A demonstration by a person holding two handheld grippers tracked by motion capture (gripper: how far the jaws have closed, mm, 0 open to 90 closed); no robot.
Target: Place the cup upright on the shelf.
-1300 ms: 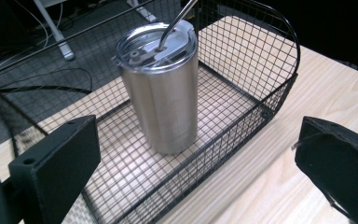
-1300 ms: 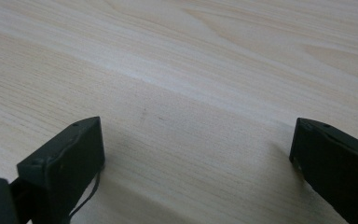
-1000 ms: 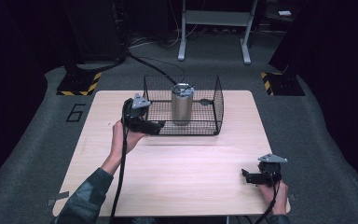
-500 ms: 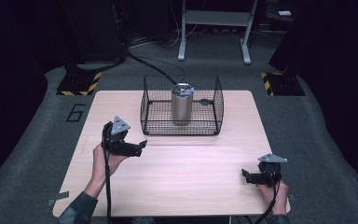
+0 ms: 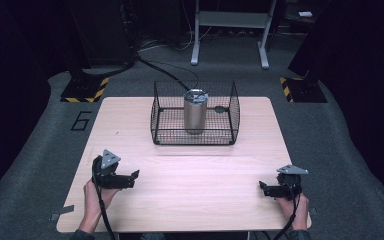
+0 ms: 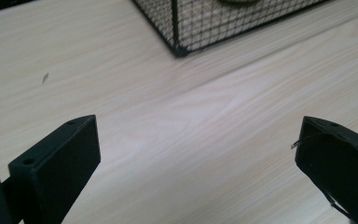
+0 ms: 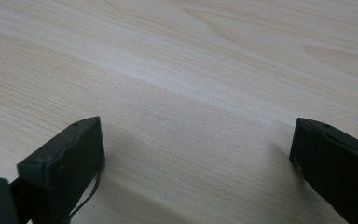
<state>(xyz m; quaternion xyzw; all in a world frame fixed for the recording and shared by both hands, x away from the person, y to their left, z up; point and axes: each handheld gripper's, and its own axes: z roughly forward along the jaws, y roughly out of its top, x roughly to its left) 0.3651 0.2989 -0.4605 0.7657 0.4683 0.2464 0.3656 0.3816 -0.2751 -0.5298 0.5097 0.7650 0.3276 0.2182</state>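
On the floor left of the desk, a "6" reads; my left tongs have drawn nearer me, both tongs gaping, right tongs unmoved, metal tumbler upright inside the wire basket.

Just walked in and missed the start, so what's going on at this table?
A person sits at a light wooden table with a black two-jaw gripper in each hand. A steel tumbler with a lid stands upright inside a black wire basket at the far side. The left gripper and right gripper are both open and empty, near the table's front corners, well apart from the basket.
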